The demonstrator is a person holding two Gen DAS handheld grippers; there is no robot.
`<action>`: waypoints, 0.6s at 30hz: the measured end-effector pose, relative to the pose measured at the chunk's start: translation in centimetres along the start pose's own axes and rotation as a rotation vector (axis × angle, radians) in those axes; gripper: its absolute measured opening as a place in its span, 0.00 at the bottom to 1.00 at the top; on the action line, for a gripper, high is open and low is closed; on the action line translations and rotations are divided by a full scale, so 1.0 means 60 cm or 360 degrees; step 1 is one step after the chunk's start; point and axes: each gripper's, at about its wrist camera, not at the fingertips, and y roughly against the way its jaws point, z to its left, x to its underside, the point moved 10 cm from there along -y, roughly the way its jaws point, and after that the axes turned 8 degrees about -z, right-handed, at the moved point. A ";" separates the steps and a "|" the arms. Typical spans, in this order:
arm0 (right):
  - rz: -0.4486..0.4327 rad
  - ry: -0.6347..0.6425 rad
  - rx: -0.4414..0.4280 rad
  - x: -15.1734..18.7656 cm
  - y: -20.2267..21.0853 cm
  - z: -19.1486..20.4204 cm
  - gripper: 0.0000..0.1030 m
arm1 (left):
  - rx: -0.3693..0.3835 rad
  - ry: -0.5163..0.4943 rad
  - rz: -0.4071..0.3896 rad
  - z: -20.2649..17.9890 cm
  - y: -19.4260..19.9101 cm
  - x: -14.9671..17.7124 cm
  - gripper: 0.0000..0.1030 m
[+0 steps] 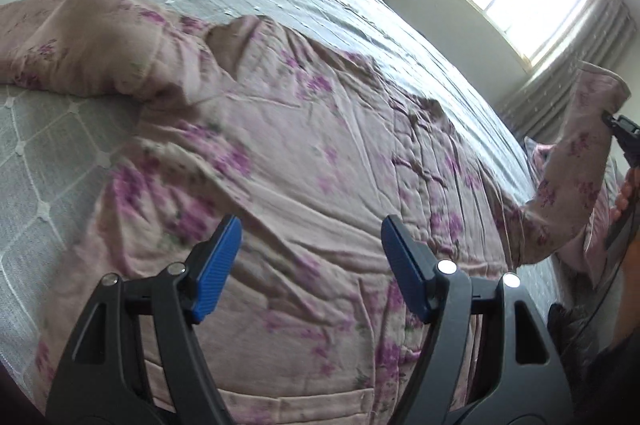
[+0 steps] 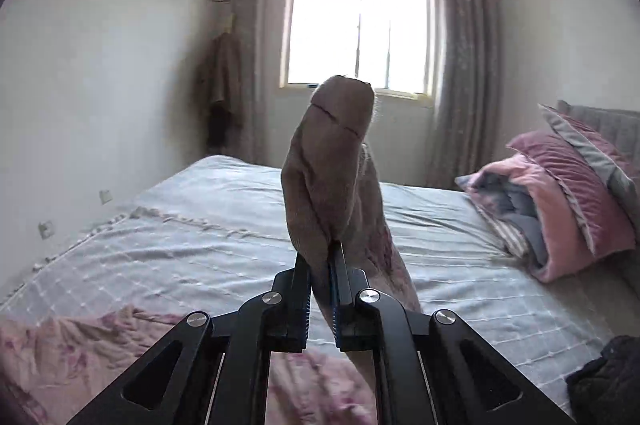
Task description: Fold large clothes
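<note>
A large pink quilted garment with purple flowers [image 1: 288, 145] lies spread on the bed, its left sleeve [image 1: 80, 41] stretched out to the far left. My left gripper [image 1: 312, 245] is open and empty, hovering just above the garment's body. My right gripper [image 2: 320, 257] is shut on the garment's right sleeve [image 2: 332, 161] and holds it raised above the bed, the cuff pointing up. In the left wrist view the raised sleeve [image 1: 576, 161] and the right gripper [image 1: 618, 129] show at the far right.
The bed has a grey cover with a white grid pattern [image 2: 208, 225]. Pink and grey pillows and a folded blanket [image 2: 560, 193] lie at the headboard. A dark garment [image 2: 608, 381] sits at the bed's near right edge. A window [image 2: 360, 29] and curtains stand behind.
</note>
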 end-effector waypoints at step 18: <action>0.0633 0.0331 -0.0791 0.411 -0.013 0.446 0.09 | 0.0058 0.0318 0.0029 0.075 0.002 -0.035 0.71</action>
